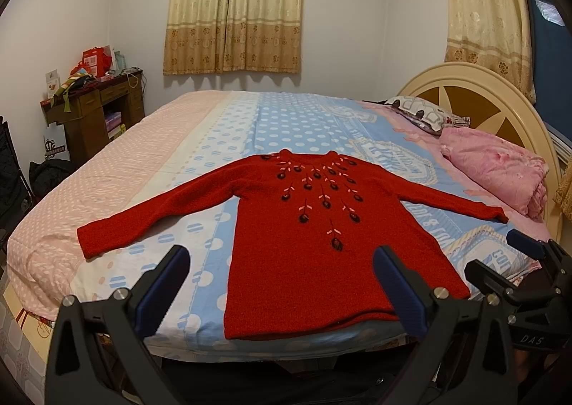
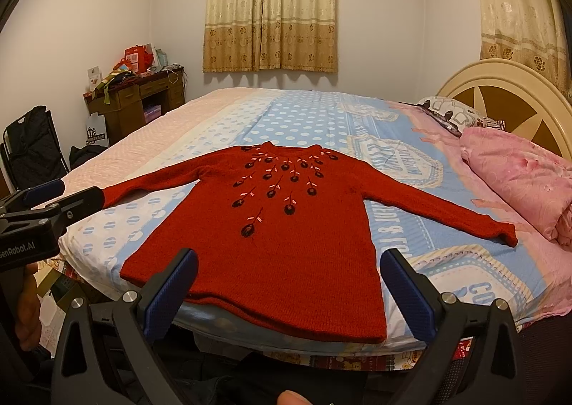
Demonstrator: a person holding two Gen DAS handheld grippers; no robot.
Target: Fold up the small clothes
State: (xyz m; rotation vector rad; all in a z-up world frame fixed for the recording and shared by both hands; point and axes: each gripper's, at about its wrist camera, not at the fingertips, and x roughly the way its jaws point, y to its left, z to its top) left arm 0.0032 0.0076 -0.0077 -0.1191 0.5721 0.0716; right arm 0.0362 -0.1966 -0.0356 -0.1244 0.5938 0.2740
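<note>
Both grippers, left (image 1: pixel 282 283) & right (image 2: pixel 287 285), gape wide, empty, near bed's (image 1: pixel 293 118) front edge. Red sweater (image 1: pixel 321 247) lies flat; prob soft, floppy knit — pinch sleeve cuffs/hem corners.

1. My left wrist view looks forward along the left gripper (image 1: pixel 282 269), from just off the near edge of the bed (image 1: pixel 136 169), aimed across it at the far wall and curtain (image 1: pixel 234 8).
2. It sits low and close: the sweater (image 1: pixel 321 247) hem lies right under the fingertips.
3. My right wrist view faces the same way along the right gripper (image 2: pixel 287 272), set a little further toward the headboard (image 2: pixel 507 101).
4. Each view catches the other: the right gripper (image 1: pixel 500 254) shows at the left view's right edge, the left gripper (image 2: pixel 71 192) at the right view's left edge.
5. Both share the sweater (image 2: pixel 286 226), bed (image 2: pixel 171 126), curtain (image 2: pixel 271 8), headboard (image 1: pixel 475 101) and desk (image 1: pixel 96 108).
</note>
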